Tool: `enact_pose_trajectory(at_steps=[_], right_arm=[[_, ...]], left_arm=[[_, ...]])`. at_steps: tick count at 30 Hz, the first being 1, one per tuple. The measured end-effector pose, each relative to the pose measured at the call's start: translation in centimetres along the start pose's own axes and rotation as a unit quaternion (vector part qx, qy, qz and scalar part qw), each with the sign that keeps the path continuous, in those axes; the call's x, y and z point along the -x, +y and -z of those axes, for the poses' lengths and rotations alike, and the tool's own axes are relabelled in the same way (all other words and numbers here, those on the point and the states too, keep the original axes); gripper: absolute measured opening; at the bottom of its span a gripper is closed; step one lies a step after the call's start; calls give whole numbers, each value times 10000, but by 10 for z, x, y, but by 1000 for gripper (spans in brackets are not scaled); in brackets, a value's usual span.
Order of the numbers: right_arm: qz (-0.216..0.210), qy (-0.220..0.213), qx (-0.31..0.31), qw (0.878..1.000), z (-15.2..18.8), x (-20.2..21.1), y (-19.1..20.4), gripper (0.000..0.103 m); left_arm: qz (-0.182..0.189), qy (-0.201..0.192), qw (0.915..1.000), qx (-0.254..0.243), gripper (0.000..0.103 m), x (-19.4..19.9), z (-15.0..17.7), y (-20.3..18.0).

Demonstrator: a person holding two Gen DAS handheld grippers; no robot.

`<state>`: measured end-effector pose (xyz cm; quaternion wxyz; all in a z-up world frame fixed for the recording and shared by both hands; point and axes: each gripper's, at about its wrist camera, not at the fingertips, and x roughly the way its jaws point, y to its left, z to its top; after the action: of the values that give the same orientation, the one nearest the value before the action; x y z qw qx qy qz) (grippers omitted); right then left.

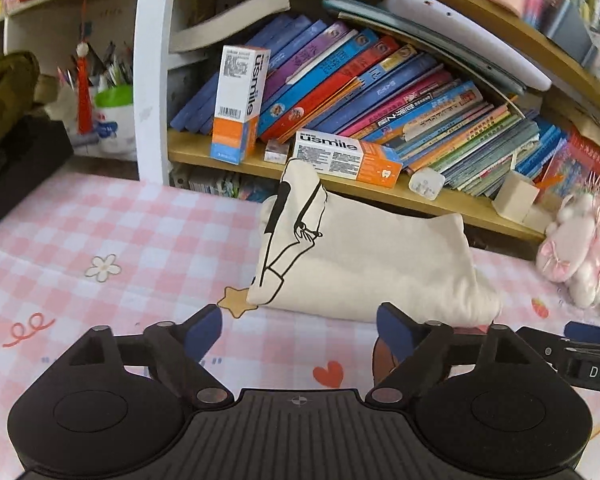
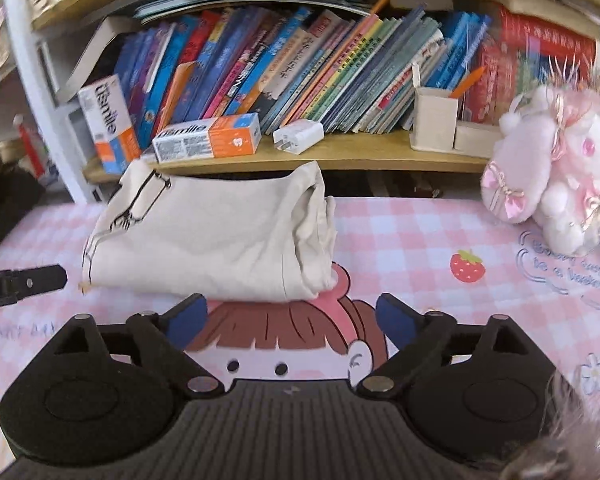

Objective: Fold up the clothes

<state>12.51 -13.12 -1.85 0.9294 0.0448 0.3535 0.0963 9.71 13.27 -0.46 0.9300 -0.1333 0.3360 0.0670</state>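
**Folded cloth at the counter's back edge, both jaws wide and empty**

The cream cloth lies folded in a thick bundle on the pink checked counter, its far side close under the shelf of books. The left gripper sits low just before its near edge, jaws wide, holding nothing. The right gripper is level beside it, jaws equally wide and empty. Bare counter lies open left of the cloth; a plush toy bounds the right.
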Motion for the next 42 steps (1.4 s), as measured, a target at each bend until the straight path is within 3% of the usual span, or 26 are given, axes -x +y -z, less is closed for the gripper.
enact_pose_trajectory(at_steps=[5,19,42], right_arm=[[86,-17,257,9996,12,14,8,94],[101,-55,387,9992,19,28,7,95],[115,-17,507,9986,19,34,12,101]], left_arm=[[-204,-40,9996,-199,90,13,13,-15],[-228,-208,9987,-409,103,26,25,-32],[-396,-270,9974,-540,103,33,24,-36]])
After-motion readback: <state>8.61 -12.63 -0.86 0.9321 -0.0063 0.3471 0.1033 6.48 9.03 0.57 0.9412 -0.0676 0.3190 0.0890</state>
